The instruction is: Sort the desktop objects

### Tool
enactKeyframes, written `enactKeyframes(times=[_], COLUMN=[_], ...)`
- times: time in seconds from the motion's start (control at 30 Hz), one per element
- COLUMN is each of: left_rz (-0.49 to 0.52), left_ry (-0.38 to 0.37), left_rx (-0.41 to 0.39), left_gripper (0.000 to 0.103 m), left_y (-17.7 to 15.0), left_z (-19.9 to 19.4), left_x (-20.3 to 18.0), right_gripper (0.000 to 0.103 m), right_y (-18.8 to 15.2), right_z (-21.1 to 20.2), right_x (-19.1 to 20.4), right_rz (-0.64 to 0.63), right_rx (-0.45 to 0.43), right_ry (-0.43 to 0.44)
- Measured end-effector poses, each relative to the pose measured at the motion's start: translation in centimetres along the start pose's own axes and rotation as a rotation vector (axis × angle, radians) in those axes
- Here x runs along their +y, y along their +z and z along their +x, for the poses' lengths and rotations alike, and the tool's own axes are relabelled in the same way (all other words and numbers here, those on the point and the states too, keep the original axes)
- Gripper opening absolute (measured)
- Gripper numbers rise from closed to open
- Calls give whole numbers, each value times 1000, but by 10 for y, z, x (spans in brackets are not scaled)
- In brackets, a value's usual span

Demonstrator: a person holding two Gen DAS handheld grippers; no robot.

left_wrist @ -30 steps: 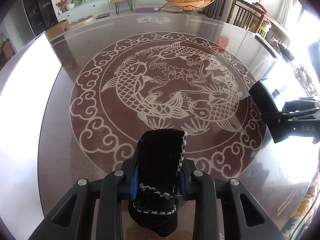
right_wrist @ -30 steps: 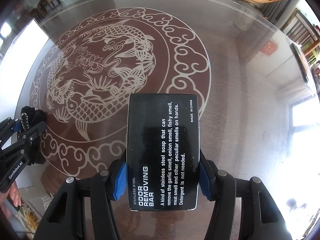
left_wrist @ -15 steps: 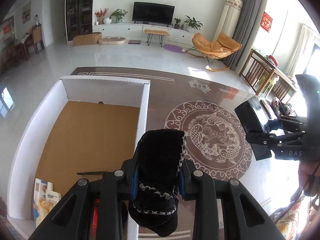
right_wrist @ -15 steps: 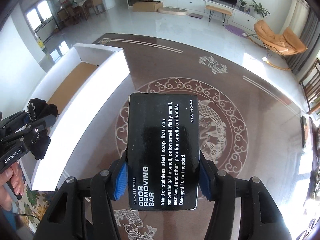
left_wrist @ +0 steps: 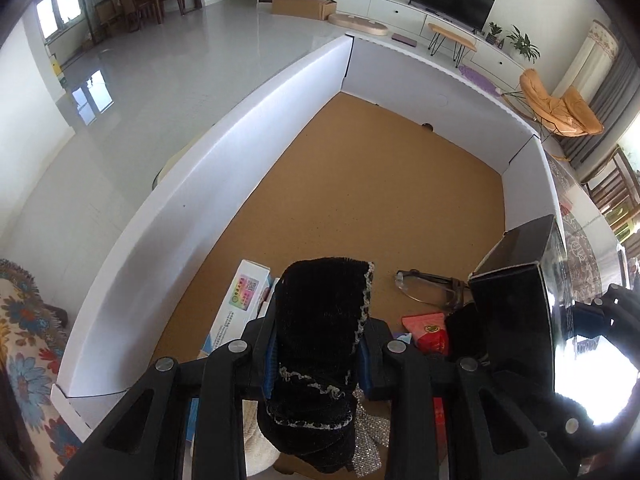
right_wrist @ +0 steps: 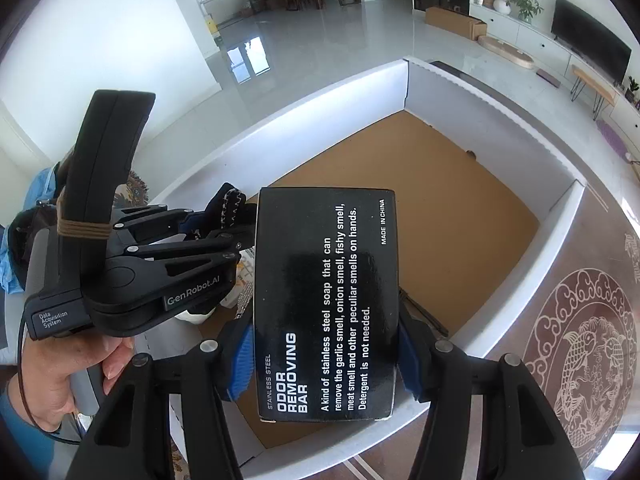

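My left gripper is shut on a black velvet pouch with a silver bead trim, held above the near end of a white-walled box with a brown floor. The right gripper is shut on a black "odor removing bar" box, also over that white box. In the left wrist view the black box hangs at the right; in the right wrist view the left gripper and pouch show at the left, a hand holding it.
On the box floor lie eyeglasses, a red packet, a white carton and a glittery item. The far part of the floor is bare. The patterned table top lies right of the box; a floral cloth lies left.
Both grippers swept left from above the fish-patterned table top to above the white box, each still holding its object; the two now hang close together.
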State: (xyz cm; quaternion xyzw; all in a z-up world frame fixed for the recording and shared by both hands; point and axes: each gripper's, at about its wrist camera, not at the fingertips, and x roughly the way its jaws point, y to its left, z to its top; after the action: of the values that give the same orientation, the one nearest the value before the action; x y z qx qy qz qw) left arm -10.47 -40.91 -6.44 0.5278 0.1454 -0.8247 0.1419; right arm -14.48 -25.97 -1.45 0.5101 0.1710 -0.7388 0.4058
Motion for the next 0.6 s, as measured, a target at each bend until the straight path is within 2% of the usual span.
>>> enactKeyframes(times=[0.13, 0.17, 0.2, 0.27, 0.3, 0.33, 0.37, 0.53, 0.6], left_rz=[-21, -21, -19, -17, -15, -14, -12, -22, -55], left_ry=[32, 30, 33, 58, 70, 78, 96, 260, 312], left_rx=[30, 24, 15, -21, -50, -84, -111, -201, -207], left_gripper=[38, 42, 45, 71, 78, 87, 92, 93, 93], left_y=[-9, -11, -13, -15, -15, -16, -16, -12, -14], left_z=[13, 13, 11, 4, -2, -9, -18, -47, -55], left_x=[9, 8, 7, 3, 0, -3, -6, -25, -27], right_gripper=[62, 64, 70, 81, 86, 89, 89, 100, 102], right_y=[-7, -9, -11, -14, -15, -14, -13, -9, -12], right_z=[34, 38, 39, 35, 30, 25, 20, -11, -22], right_x=[9, 7, 6, 2, 1, -2, -5, -15, -18], right_rz=[5, 11, 18, 23, 21, 17, 14, -19, -27], right_rx=[54, 59, 55, 37, 29, 23, 18, -14, -21], right_ry=[-3, -1, -1, -5, -10, -19, -33, -95, -102])
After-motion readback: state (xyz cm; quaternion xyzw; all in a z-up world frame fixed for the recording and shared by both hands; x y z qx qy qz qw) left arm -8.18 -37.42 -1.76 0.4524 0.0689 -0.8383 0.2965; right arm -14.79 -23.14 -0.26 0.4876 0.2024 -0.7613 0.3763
